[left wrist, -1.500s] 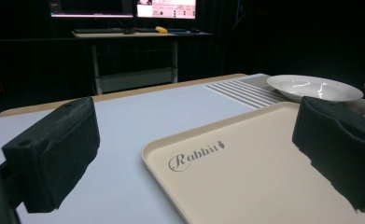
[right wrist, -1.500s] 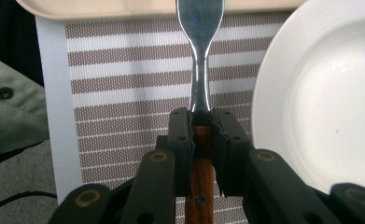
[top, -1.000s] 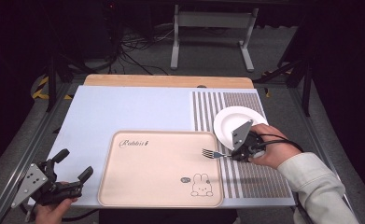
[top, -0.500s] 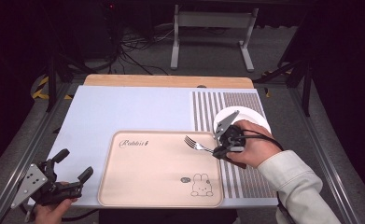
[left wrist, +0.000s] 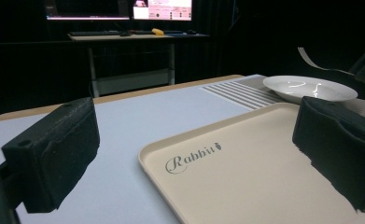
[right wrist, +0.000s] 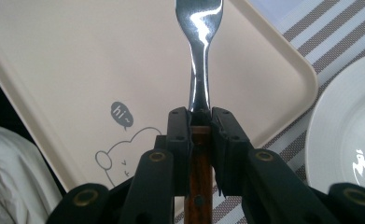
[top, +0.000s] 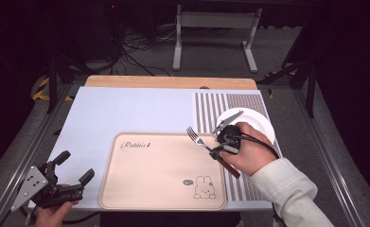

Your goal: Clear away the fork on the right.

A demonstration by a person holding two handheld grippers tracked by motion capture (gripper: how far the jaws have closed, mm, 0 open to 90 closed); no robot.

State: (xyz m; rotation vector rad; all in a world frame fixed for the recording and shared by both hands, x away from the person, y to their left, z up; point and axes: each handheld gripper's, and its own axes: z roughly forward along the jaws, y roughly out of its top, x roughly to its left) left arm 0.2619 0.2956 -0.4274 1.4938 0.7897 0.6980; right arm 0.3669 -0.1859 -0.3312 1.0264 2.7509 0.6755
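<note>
A metal fork (top: 197,138) with a brown wooden handle is clamped in my right gripper (top: 219,150), jaws shut on it where metal meets wood. Its tines point left and away, hanging over the right part of the beige tray (top: 140,189) with the rabbit drawing. In the right gripper view the fork (right wrist: 199,28) runs straight up from the gripper (right wrist: 200,126) above the tray (right wrist: 77,70). My left gripper (top: 74,166) rests at the table's near left corner, open and holding nothing. In the left gripper view that gripper (left wrist: 196,154) frames the tray (left wrist: 245,177).
A white plate (top: 258,124) sits on the striped mat (top: 211,106) right of the tray, just behind the right hand; the plate (left wrist: 311,88) (right wrist: 348,126) has nothing on it. A pale blue mat (top: 126,113) covers the table's left and middle. A metal stand (top: 215,28) is beyond the far edge.
The right hand has carried the fork leftward, from beside the plate to over the tray's right part. The left gripper has stayed put.
</note>
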